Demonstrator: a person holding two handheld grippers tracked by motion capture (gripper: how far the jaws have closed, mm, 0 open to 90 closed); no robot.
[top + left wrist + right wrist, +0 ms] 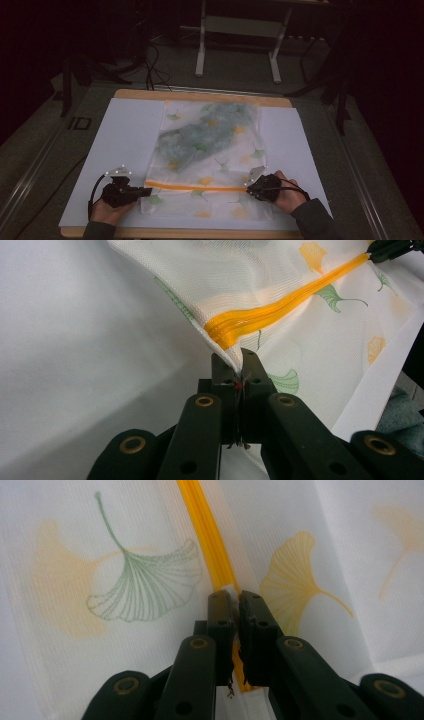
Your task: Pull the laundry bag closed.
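A white mesh bag (220, 162) printed with ginkgo leaves lies flat on the table, with a blue-green cloth (200, 137) showing through it. An orange zipper (195, 187) runs across its near part. My left gripper (147, 190) is shut on the bag's left edge at the zipper's end; in the left gripper view the gripper (239, 362) pinches the mesh just below the zipper (280, 310) and lifts it slightly. My right gripper (248, 186) is shut on the zipper's right end. In the right gripper view the gripper (235, 600) clamps the orange zipper (205, 530).
A white sheet (125, 135) covers the wooden table (200, 95) under the bag. A metal stand (240, 45) and cables (155, 65) are on the floor beyond the far edge. The person's hands rest at the near edge.
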